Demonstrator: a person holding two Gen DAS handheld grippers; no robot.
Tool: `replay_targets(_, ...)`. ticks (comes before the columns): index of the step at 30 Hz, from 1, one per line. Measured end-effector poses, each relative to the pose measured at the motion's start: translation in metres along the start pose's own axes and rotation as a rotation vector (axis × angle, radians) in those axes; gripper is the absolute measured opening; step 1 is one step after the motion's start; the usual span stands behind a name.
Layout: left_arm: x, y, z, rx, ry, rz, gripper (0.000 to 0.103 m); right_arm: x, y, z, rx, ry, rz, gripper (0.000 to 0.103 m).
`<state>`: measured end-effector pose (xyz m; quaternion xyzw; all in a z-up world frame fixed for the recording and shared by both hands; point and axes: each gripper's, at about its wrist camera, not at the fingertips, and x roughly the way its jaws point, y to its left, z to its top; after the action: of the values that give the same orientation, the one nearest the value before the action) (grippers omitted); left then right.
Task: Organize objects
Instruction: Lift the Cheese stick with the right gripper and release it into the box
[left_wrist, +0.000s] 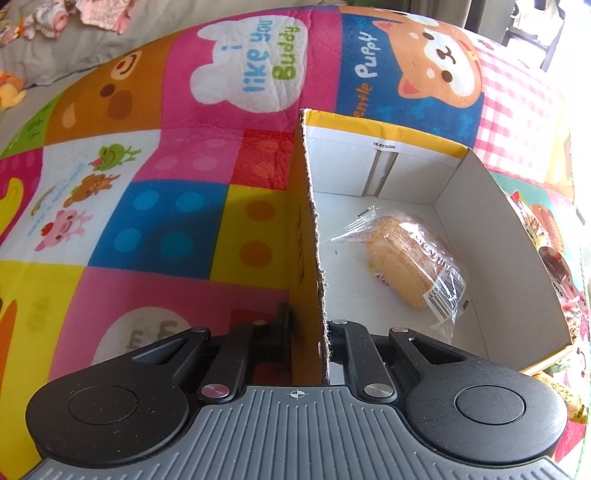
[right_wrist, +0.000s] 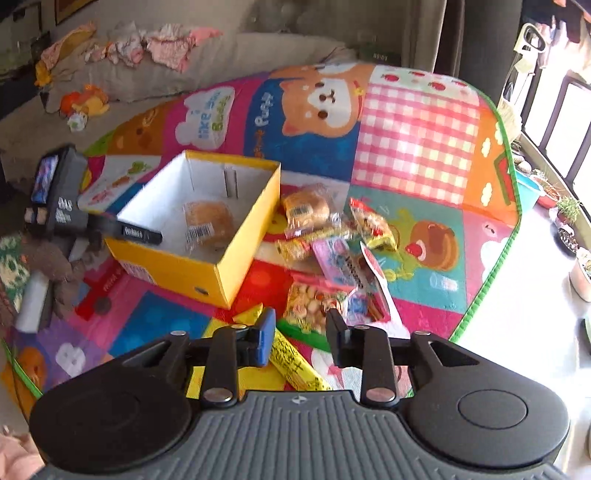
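Observation:
A yellow cardboard box (right_wrist: 177, 269) with a white inside stands on the colourful play mat. One wrapped bun (right_wrist: 207, 221) lies inside it, also seen in the left wrist view (left_wrist: 410, 258). My left gripper (left_wrist: 310, 325) is shut on the box's left wall (left_wrist: 314, 236), one finger outside and one inside; it shows in the right wrist view (right_wrist: 136, 232) at the box's near-left corner. My right gripper (right_wrist: 301, 332) is open and empty above a pile of snack packets (right_wrist: 332, 251) to the right of the box. A second wrapped bun (right_wrist: 306, 210) lies beside the box.
The play mat (right_wrist: 417, 147) covers the floor, with its green edge (right_wrist: 480, 295) to the right. Clothes and a plush toy (right_wrist: 85, 103) lie on the grey bedding behind. Potted plants (right_wrist: 565, 210) stand at the far right by the window.

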<state>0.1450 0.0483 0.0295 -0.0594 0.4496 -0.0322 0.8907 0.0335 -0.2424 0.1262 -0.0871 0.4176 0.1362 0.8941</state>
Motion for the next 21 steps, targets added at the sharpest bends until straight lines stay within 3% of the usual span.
replay_targets(4, 0.0, 0.0, 0.0, 0.003, 0.0, 0.0, 0.012, 0.04, 0.009, -0.02, -0.104, 0.085, -0.025, 0.044)
replay_targets(7, 0.0, 0.0, 0.0, 0.003, 0.002, 0.0, 0.012, 0.067, 0.001, -0.026, -0.057, 0.137, 0.005, 0.044)
replay_targets(11, 0.0, 0.0, -0.001, 0.004, 0.003, 0.001, 0.012, 0.078, -0.01, -0.034, 0.085, 0.197, 0.136, 0.047)
replay_targets(15, -0.001, -0.002, -0.002, 0.012, 0.0, 0.006, 0.012, 0.062, 0.015, -0.043, 0.055, 0.215, 0.297, 0.049)
replay_targets(21, -0.002, -0.001, -0.003, 0.009, -0.002, 0.002, 0.012, 0.062, 0.034, -0.032, 0.005, 0.166, 0.214, 0.054)
